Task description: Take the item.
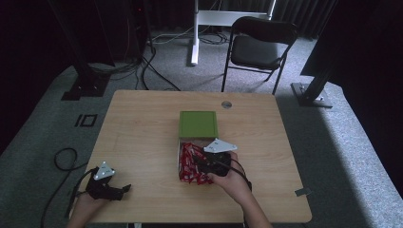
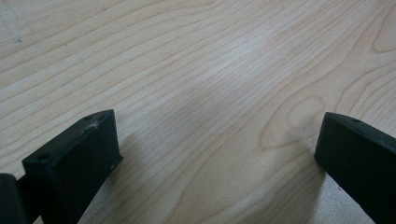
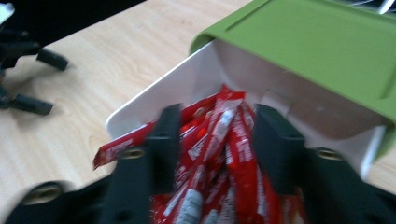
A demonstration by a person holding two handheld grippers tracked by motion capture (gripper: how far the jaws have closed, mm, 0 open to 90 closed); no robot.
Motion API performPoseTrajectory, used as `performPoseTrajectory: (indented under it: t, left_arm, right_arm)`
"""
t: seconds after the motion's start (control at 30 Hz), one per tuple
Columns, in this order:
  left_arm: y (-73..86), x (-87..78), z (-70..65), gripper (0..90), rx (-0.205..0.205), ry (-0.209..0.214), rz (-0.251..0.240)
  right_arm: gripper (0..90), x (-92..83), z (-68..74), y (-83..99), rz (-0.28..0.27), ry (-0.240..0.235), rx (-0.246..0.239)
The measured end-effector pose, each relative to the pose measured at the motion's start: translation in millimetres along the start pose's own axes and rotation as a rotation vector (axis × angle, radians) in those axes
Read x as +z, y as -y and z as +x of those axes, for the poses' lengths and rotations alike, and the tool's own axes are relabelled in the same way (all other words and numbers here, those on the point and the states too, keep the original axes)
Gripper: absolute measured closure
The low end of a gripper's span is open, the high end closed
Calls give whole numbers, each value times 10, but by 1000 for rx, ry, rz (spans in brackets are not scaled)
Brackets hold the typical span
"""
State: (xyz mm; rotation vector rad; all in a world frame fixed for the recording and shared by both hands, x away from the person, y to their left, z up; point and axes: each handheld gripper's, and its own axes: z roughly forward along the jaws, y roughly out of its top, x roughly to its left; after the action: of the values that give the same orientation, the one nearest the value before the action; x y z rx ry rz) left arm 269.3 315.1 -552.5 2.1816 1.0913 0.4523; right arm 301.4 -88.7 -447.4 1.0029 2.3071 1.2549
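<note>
Picking step. We bring our right tongs (image 3: 215, 135) down over the heap of red sachets (image 1: 190, 164) spilling from the white box (image 3: 154, 100) with the green lid (image 1: 198, 123), near the middle of the table (image 1: 142, 137). The jaws stand partly apart and straddle a few sachets; we cannot tell whether the pads press on them yet. Our left tongs (image 2: 215, 154) rest wide apart over bare wood at the near left corner, holding nothing. Next, we judge, the right jaws must close on a single sachet and lift it free of the others.

Red sachets (image 3: 219, 154) heaped in white box (image 3: 154, 100)
</note>
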Motion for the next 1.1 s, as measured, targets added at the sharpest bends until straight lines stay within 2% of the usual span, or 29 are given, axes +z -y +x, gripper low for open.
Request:
performPoseTrajectory:
  t: [0.1, 0.17, 0.37, 0.47, 0.57, 0.7, 0.93, 1.1]
  left_arm:
    - [0, 1, 0, 8, 0, 0, -1]
    - [1, 1, -1, 8, -1, 1, -2]
    - [1, 2, -1, 8, -1, 0, -2]
    - [1, 1, -1, 8, -1, 0, -2]
    - [1, 1, -1, 8, -1, 0, -2]
    - [1, 1, -1, 8, -1, 0, -2]
    - [1, 1, -1, 8, -1, 0, -2]
    - [1, 1, 0, 8, 1, 0, -1]
  right_arm:
    - [631, 57, -2, 16, 16, -19, 61]
    - [638, 96, 5, 32, 33, -20, 79]
    - [725, 245, 54, 99, 87, 11, 63]
    - [756, 311, 75, 122, 118, 44, 57]
    - [765, 342, 78, 121, 126, 68, 52]
    - [760, 405, 100, 123, 160, 104, 17]
    - [820, 435, 86, 114, 166, 116, 34]
    - [830, 371, 88, 80, 148, 94, 48]
